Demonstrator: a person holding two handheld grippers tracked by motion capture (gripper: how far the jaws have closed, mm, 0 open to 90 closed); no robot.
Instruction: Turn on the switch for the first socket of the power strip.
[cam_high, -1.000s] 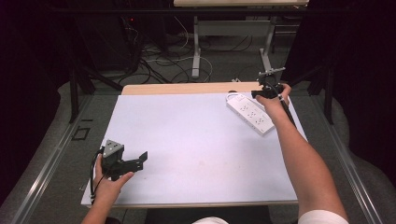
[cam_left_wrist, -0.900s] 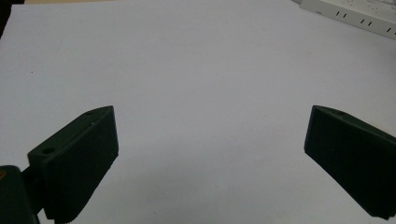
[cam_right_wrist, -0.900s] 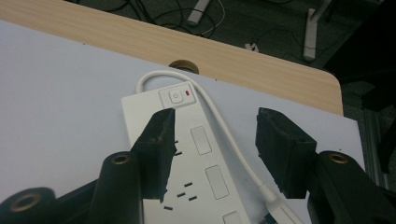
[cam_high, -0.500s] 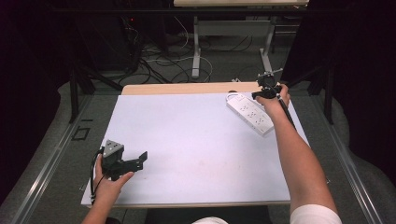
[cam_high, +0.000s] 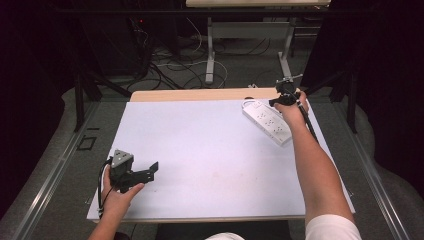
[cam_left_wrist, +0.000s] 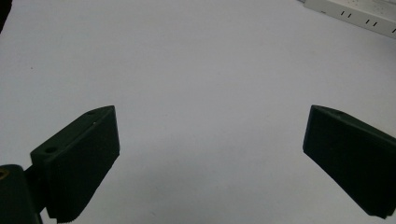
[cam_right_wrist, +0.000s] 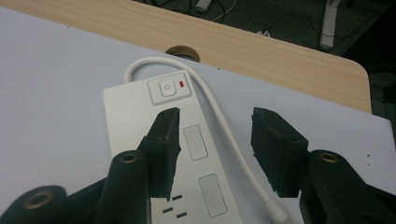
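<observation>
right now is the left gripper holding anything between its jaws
No, the left gripper has wide-open jaws with only the bare white table between them.

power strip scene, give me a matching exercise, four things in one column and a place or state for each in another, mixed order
Things:
1. power strip
2. left tool
3. right tool
4. white cable

Places or states:
A. low over the near left part of the white mat, jaws wide apart with nothing between them
B. lies between two black jaws that have just been closing
C. lies flat at the far right of the mat, its switch end toward the wooden table edge
D. poised over the strip's switch end, jaws part open

Pairs: 1-C, 2-A, 3-D, 4-B
</observation>
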